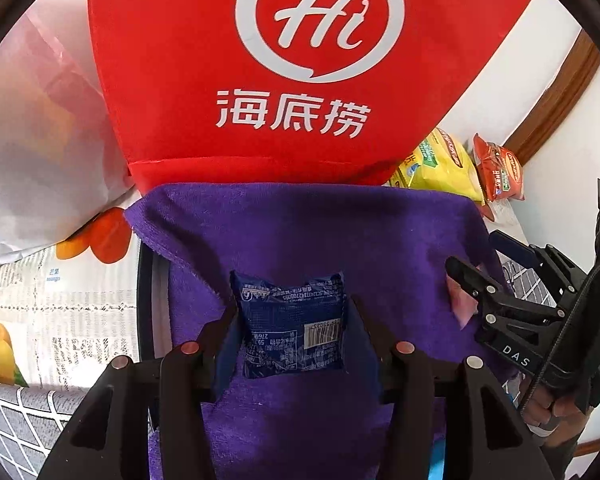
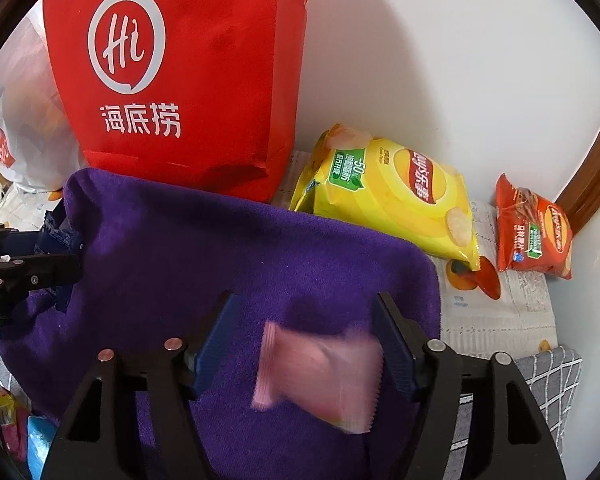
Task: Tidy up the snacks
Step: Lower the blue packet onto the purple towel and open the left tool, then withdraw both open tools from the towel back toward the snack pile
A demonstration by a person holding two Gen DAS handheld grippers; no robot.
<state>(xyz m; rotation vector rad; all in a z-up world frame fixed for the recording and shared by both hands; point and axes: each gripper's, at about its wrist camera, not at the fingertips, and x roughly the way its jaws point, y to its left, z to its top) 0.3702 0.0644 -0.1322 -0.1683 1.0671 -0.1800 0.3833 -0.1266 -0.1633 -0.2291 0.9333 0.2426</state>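
Note:
A dark blue snack packet (image 1: 292, 324) with a barcode sits between the fingers of my left gripper (image 1: 294, 304), whose blue pads press on its two sides, just above a purple towel (image 1: 300, 224). In the right wrist view my right gripper (image 2: 304, 298) stands open over the same purple towel (image 2: 220, 248). A pink snack packet (image 2: 316, 376), blurred, lies between its fingers, close to the right pad and apart from the left one. The left gripper (image 2: 66, 264) with the blue packet (image 2: 56, 236) shows at that view's left edge.
A tall red paper bag (image 1: 300, 80) with a white logo stands right behind the towel. A yellow chips bag (image 2: 392, 196) and a smaller orange-red chips bag (image 2: 532, 232) lie by the white wall at right. A white plastic bag (image 1: 32, 152) is at left on the patterned tablecloth (image 1: 60, 300).

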